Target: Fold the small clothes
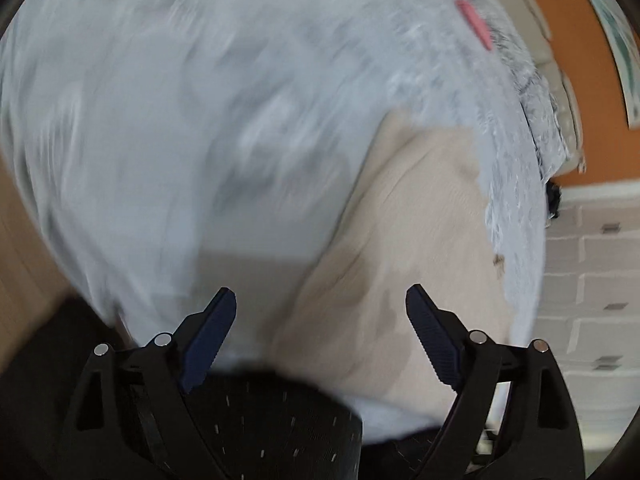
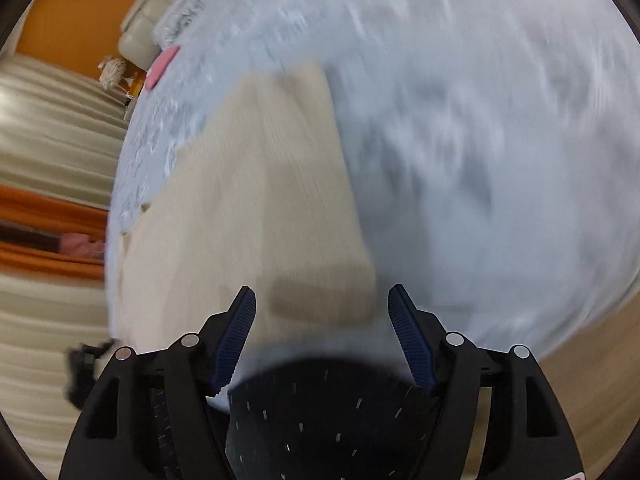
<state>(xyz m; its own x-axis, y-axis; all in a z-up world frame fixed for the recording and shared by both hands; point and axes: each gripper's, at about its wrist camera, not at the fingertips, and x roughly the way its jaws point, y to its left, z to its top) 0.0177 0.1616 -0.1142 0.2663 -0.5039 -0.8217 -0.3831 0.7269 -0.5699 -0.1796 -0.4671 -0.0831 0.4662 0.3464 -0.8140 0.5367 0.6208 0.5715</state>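
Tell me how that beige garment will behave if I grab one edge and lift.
The beige garment lies flat with soft creases on the light blue cover, so it is probably floppy and will drape. It looks thin, likely light. Its folded flap may fall open.

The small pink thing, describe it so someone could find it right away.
Start with the big pale blue-grey spread that fills both views. Follow it to its far fringed edge, near the cream cushioned seat. The small pink thing lies there, the only pink on it, beyond the beige garment.
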